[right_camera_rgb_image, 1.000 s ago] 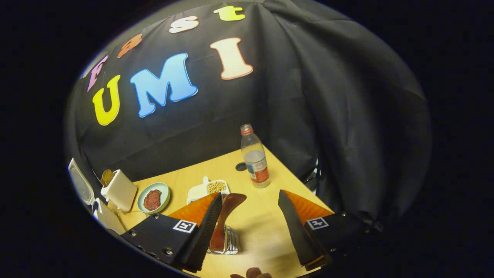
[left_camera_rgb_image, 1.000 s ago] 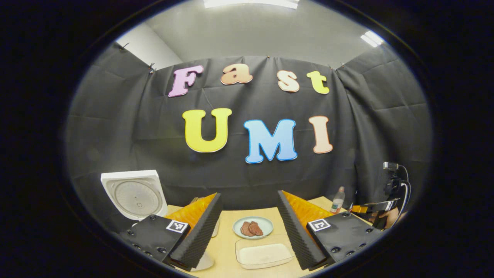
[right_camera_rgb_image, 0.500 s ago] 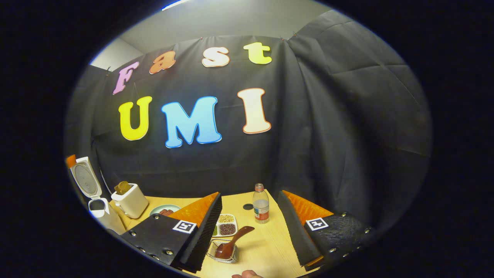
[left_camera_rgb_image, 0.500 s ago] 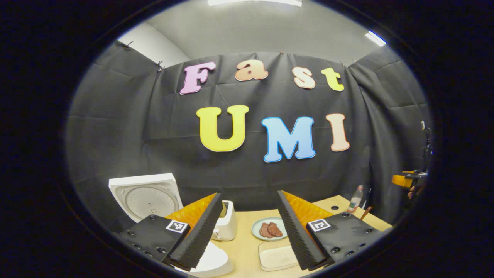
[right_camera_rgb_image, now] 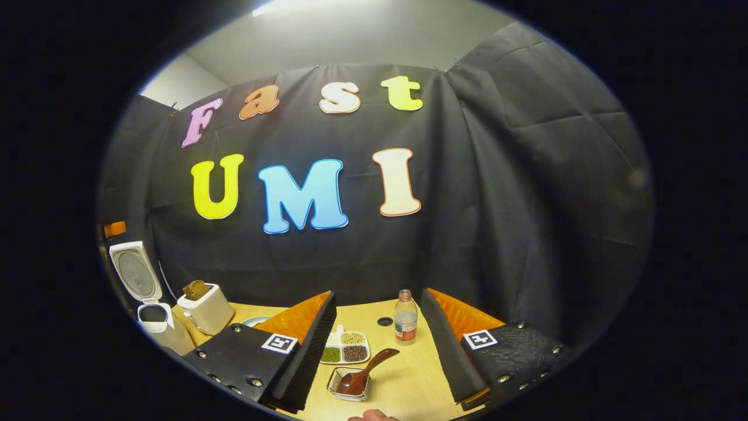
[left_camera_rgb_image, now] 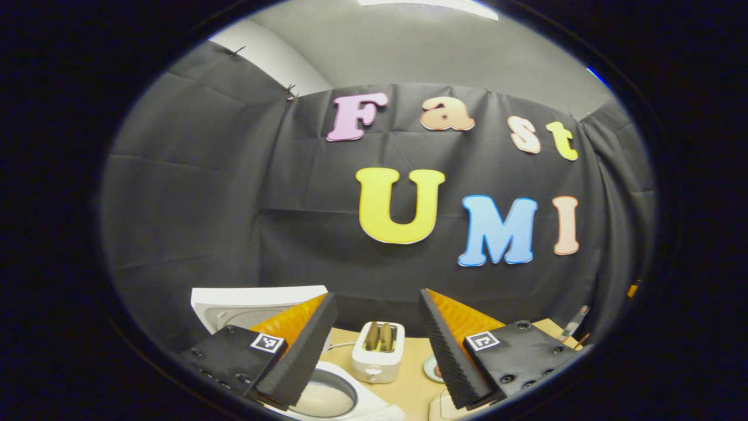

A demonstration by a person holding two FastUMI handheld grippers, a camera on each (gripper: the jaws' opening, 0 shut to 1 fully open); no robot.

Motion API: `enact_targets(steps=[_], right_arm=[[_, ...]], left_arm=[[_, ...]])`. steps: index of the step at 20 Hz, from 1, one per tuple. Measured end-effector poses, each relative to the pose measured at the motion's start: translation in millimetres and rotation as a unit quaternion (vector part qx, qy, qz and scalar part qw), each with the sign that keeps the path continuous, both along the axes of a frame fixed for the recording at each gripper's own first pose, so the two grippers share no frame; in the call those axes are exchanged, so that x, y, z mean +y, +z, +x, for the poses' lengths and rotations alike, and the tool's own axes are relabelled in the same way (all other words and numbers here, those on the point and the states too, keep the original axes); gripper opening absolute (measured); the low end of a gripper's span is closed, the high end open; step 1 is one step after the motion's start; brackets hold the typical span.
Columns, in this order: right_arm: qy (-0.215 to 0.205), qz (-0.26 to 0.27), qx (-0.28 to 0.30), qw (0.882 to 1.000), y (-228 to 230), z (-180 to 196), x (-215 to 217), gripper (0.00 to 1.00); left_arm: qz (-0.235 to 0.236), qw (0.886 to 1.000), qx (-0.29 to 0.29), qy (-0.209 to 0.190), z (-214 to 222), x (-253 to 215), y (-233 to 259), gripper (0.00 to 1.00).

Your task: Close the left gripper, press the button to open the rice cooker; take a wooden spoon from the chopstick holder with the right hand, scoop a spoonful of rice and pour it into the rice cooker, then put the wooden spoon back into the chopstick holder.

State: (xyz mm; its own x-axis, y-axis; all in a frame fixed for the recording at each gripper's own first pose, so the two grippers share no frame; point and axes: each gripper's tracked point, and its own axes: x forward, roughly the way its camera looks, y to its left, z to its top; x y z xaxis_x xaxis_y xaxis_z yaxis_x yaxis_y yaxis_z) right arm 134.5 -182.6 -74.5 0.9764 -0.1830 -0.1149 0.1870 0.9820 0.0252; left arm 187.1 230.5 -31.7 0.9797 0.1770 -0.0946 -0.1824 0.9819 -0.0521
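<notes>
Right gripper view, left to right.

- Rice cooker (right_camera_rgb_image: pixel 153 318), lower left: lid up, pot exposed, ready to take rice.
- Toaster (right_camera_rgb_image: pixel 205 309): beside the cooker, bread in its slot.
- Sectioned dish (right_camera_rgb_image: pixel 345 348), lower centre: holds grains and beans.
- Holder (right_camera_rgb_image: pixel 348 386), bottom centre on the worktop (right_camera_rgb_image: pixel 403 386): wire basket with the spoon (right_camera_rgb_image: pixel 365 368) leaning in it, handle up-right; judged returned.
- Bottle (right_camera_rgb_image: pixel 405 318): upright, behind.
- Right hand-held gripper (right_camera_rgb_image: pixel 378 345): fingers apart, empty, above the holder.

Left gripper view.

- Left hand-held gripper (left_camera_rgb_image: pixel 378 345): fingers apart, empty, above the cooker.
</notes>
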Motion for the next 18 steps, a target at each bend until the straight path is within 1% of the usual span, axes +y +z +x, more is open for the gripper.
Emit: enact_targets(steps=[3,6,9,11,13,15,17,18], right_arm=[[-0.006,0.001,0.011,1.000,-6.2,3.9,-7.9,0.88],[-0.009,0.012,0.018,1.000,-9.7,11.8,-7.1,0.88],[0.004,0.004,0.024,1.000,-10.9,20.5,4.9,0.88],[0.011,-0.008,0.024,1.000,-8.2,26.4,12.4,0.88],[0.016,-0.011,0.027,0.999,-8.1,31.1,16.2,0.88],[0.027,0.009,0.034,0.999,-12.0,35.1,23.4,0.88],[0.030,0.029,0.043,0.998,-18.0,39.3,24.6,0.88],[0.029,0.034,0.043,0.998,-17.1,40.3,25.0,0.88]], left_arm=[[0.043,0.998,0.004,0.040,14.4,50.3,6.7,0.96],[0.034,0.998,0.015,0.059,35.2,84.8,1.4,0.98],[0.058,0.993,0.036,0.099,62.7,133.0,-9.7,0.97],[0.055,0.989,0.057,0.122,75.0,160.6,-23.9,0.96],[0.043,0.987,0.072,0.137,84.5,180.6,-40.1,0.97],[0.037,0.984,0.087,0.153,92.5,197.6,-56.3,0.96],[0.008,0.980,0.111,0.164,97.2,209.7,-77.4,0.97],[-0.008,0.980,0.098,0.173,94.8,211.5,-73.4,0.97]])
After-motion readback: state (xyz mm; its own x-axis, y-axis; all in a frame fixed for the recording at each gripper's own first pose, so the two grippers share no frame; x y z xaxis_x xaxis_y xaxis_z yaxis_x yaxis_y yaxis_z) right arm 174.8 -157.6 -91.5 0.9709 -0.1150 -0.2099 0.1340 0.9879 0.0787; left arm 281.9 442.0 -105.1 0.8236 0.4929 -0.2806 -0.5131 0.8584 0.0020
